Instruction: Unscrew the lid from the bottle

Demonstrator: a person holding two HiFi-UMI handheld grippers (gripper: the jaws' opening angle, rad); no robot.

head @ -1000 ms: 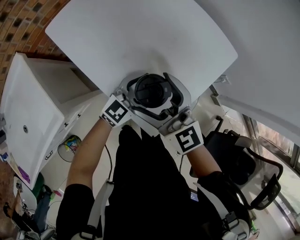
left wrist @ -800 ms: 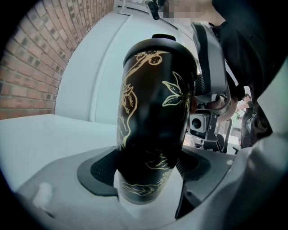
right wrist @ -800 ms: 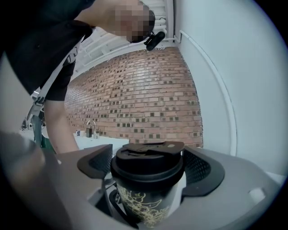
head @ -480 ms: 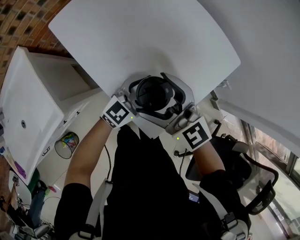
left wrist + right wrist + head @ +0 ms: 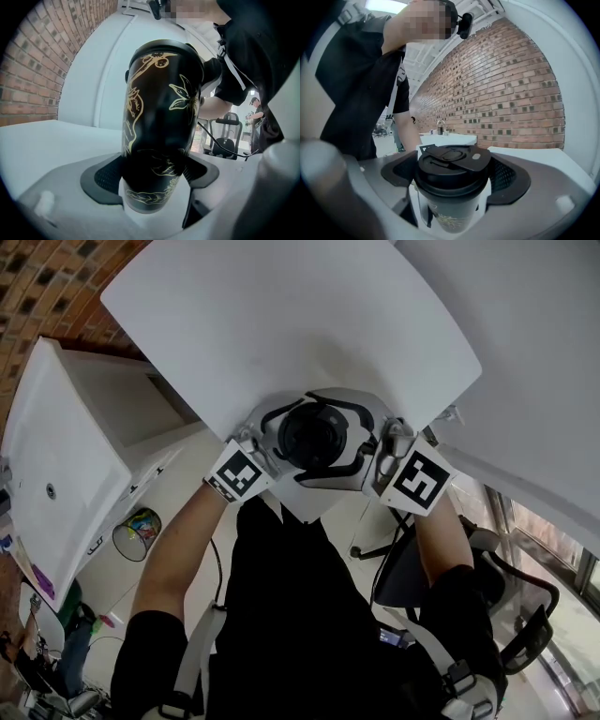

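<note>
One white cabinet (image 5: 56,456) fills the left edge of the head view. A brick wall (image 5: 37,287) shows in the upper left corner, and a small bin (image 5: 139,529) with colourful scraps stands on the floor lower down. A broad white counter (image 5: 281,324) spreads across the top middle of the frame, its rounded near edge toward the person's black shirt.

At that near edge, just left of centre, the left claw (image 5: 154,176) is clamped on the bottle (image 5: 159,117). In the left gripper view its dark pads (image 5: 101,176) press on either side of the lower body, a glossy black shell with gold flowers and leaves drawn on it. The left marker cube (image 5: 234,474) sits at the person's left wrist.

In the centre of the head view the bottle is seen end-on from above, caught between both claws. Whether it touches the counter cannot be told.

Just right of centre, the right claw (image 5: 454,180) pinches the lid (image 5: 452,166), a black cap with a flip tab on top. In the right gripper view the jaws stand hard against the cap's two sides, and the lid sits on the bottle. The right marker cube (image 5: 415,479) lies just to the right of the bottle in the head view. A black office chair (image 5: 502,568) stands in the lower right of the frame.
</note>
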